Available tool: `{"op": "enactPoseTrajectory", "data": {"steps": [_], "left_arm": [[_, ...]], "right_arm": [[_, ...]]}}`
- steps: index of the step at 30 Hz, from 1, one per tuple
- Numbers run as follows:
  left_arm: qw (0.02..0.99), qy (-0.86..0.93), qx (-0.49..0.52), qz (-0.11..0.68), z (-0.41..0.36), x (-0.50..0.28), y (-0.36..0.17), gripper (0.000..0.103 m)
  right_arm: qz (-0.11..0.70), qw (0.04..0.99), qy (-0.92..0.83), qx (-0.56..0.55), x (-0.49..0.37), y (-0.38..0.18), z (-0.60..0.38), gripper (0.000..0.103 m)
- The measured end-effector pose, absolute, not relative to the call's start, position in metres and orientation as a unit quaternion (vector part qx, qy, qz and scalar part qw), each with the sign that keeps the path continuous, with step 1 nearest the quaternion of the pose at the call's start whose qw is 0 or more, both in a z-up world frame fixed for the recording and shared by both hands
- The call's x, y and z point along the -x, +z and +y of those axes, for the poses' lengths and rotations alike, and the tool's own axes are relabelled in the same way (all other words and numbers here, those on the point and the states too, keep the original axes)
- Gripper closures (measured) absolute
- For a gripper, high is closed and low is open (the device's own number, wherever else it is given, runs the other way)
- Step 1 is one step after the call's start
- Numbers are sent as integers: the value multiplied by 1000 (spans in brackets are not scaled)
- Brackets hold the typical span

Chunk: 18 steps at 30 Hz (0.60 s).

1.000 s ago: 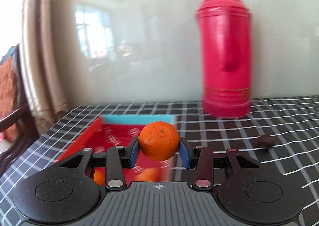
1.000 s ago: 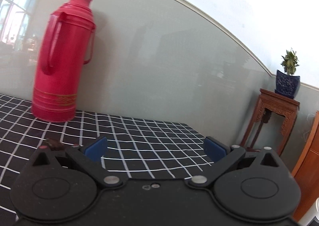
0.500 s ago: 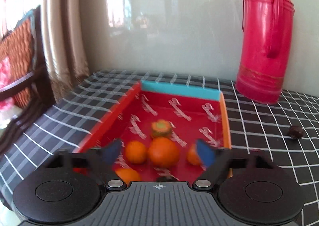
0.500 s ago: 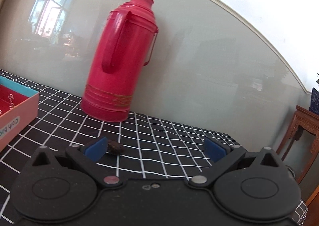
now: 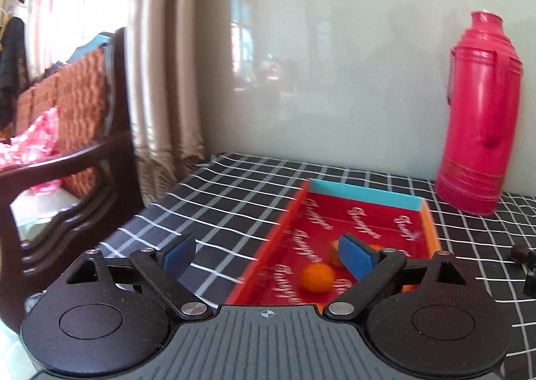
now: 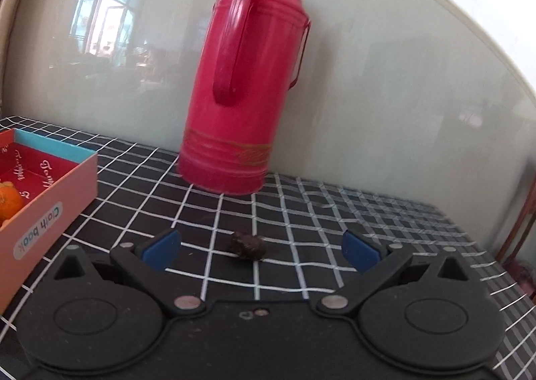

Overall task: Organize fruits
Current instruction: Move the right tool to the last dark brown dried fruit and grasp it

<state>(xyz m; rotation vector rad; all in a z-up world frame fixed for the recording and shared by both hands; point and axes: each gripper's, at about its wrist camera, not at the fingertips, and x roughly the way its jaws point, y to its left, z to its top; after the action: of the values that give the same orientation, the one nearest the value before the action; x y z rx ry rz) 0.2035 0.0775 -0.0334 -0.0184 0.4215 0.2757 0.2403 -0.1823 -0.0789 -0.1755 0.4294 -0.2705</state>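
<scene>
A shallow red box (image 5: 365, 194) with orange walls and a teal far wall lies on the checked tablecloth; it also shows at the left of the right wrist view (image 6: 53, 209). Oranges (image 5: 317, 278) lie inside it, one showing in the right wrist view (image 6: 10, 201). My left gripper (image 5: 266, 257) is open and empty, above the box's near left edge. A small dark wrinkled fruit (image 6: 247, 245) lies on the cloth right of the box, also seen in the left wrist view (image 5: 518, 252). My right gripper (image 6: 261, 247) is open and empty, with the dark fruit between its fingers just ahead.
A tall red thermos (image 6: 246, 92) stands against the wall behind the dark fruit, also in the left wrist view (image 5: 480, 119). A dark wooden chair (image 5: 77, 152) and a curtain (image 5: 160, 55) stand left of the table. A wooden stand (image 6: 522, 222) is past the table's right edge.
My left gripper let go of the orange into the box, opened, and pulled back to the left. My right gripper swung left and lowered until the dark fruit sits between its fingers.
</scene>
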Motion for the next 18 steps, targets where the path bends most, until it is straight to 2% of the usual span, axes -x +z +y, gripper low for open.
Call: {"op": "enactPoseTrajectory", "data": {"steps": [3,5,6,8,14,18], "left_arm": [[968,155,1,197,90,-190,-34,7],[967,166,-3,191,98,-181,-34,6],[967,171,-5,188,102,-178,-35,6],[966,184,-7,184,110,-173,-36,6],[959,232,-16,164,133,-161,-39,1],[954,249,-8,166,150,-161,-41,0]], "right_arm": [[245,962,-113,47,-259,-83,-195,11],[263,959,-106,17,-271,-86,-205,17],[272,957,-102,2,-277,-88,-209,25],[290,952,-98,-30,-286,-93,-219,32],[312,941,-109,-73,-307,-106,-232,34],[310,942,-113,-58,-314,-108,-226,41]]}}
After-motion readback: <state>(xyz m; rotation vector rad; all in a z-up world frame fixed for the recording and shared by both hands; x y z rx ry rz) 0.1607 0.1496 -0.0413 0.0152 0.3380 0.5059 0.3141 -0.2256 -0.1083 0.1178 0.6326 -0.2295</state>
